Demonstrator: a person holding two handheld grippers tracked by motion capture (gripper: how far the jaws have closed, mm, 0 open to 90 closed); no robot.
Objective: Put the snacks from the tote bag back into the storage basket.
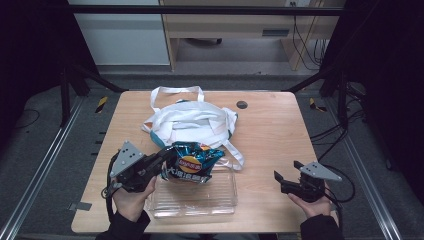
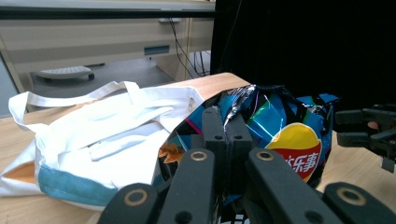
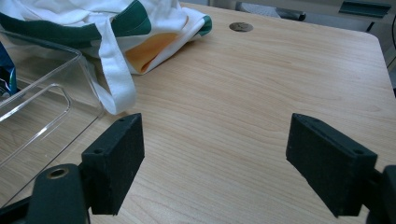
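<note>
Over the tray (image 1: pixel 225 202), left gripper (image 1: pixel 167 156) pinches chip bag (image 1: pixel 192 164).

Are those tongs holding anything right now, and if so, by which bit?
The left tongs are shut on the crisp bag, pinching its crinkled top edge above the clear tray. The right tongs are open and hold nothing.

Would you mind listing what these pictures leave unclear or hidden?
- Tote bag contents: high view, folded cloth covers them.
- Chip bag lower part: left gripper view, the left gripper hides it.
- Clear tray full shape: right gripper view, cut off at the left edge.
</note>
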